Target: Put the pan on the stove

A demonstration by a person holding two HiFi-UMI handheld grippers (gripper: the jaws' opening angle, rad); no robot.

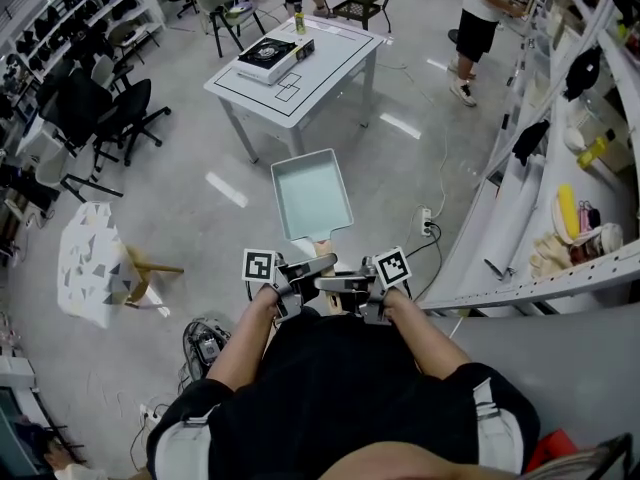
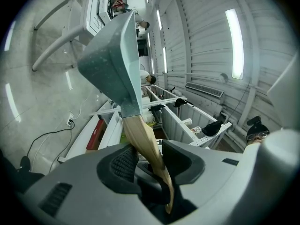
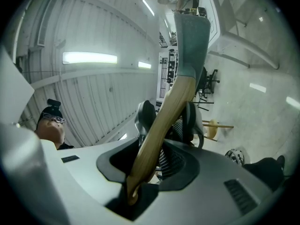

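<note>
I carry a square pale-green pan (image 1: pixel 311 196) by its wooden handle (image 1: pixel 322 246), low over the floor in front of the person. My left gripper (image 1: pixel 318 265) and right gripper (image 1: pixel 337 286) meet on that handle from either side, both shut on it. In the left gripper view the handle (image 2: pixel 140 135) runs between the dark pads of the left gripper (image 2: pixel 145 165) up to the pan (image 2: pixel 110 55). In the right gripper view the handle (image 3: pixel 164 121) crosses the right gripper (image 3: pixel 157 161) the same way. The black stove (image 1: pixel 268 56) sits on a white table (image 1: pixel 320 73) well ahead.
Black office chairs (image 1: pixel 110 108) stand at the left, and a white stool (image 1: pixel 100 263) with wooden legs lies closer in. White shelf racks (image 1: pixel 560 218) with loose items line the right. A cable and socket (image 1: pixel 425 223) lie on the floor. A person (image 1: pixel 485 18) stands at the far right.
</note>
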